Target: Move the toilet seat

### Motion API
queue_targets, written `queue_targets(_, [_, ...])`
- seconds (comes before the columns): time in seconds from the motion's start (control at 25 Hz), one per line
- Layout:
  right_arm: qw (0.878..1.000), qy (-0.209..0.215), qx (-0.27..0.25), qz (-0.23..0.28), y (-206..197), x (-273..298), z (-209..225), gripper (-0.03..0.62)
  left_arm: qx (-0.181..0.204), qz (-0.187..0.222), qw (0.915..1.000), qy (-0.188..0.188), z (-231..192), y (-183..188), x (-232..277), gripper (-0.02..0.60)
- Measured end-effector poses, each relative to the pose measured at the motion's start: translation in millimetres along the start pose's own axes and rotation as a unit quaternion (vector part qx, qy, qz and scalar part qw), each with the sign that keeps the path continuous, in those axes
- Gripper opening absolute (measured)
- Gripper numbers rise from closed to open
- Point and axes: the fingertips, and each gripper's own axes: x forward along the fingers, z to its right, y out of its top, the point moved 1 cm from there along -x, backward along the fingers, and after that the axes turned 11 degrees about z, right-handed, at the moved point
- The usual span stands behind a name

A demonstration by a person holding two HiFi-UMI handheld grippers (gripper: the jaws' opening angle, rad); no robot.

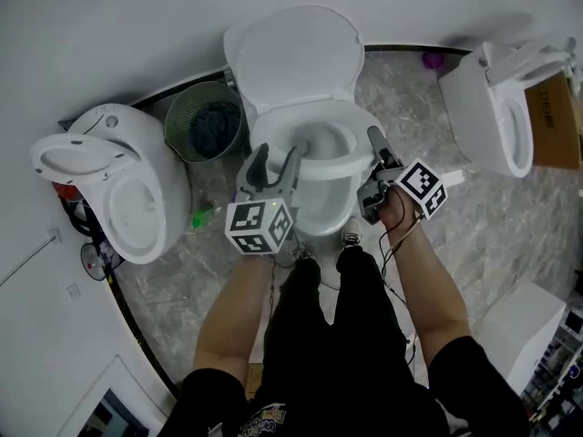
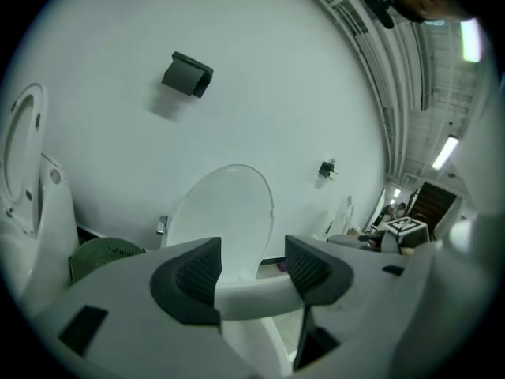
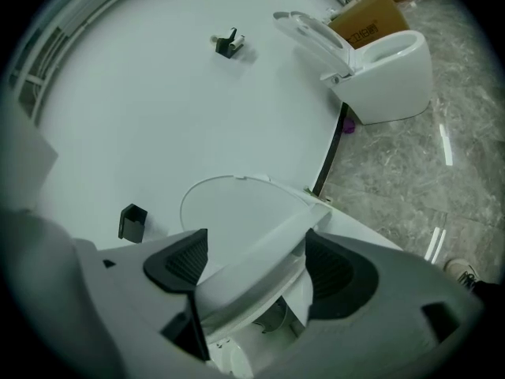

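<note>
Prob. a sanitaryware showroom/test bay, not a home bathrm: toilet (image 1: pixel 291 62) at the jaws, 2nd toilet (image 1: pixel 127 198) to their left, 3rd toilet (image 1: pixel 487 116) to their right, all along one curved white wall (image 1: pixel 137 35), marble-look floor (image 1: pixel 510 230).

White on the toilet seat (image 1: pixel 273 130); black-and-white squares on the cube of the left gripper (image 1: pixel 277 157); dull green on the bin (image 1: pixel 175 116), upper left; grey marbling on the floor (image 1: pixel 474 217).
</note>
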Motion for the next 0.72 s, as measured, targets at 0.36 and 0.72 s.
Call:
queue_targets(0.36, [0.999,0.022,0.044,0.003,22.8,32.3,-29.6,0.4,0.134,0.042,0.9879,-0.066,37.2,33.9,-4.7,0.267])
queue_targets(0.72, [0.995,0.058,0.041,-0.072,21.8,54.5,-46.2,0.424,0.167,0.032,0.9855,-0.001,43.7,38.7,38.2,0.279])
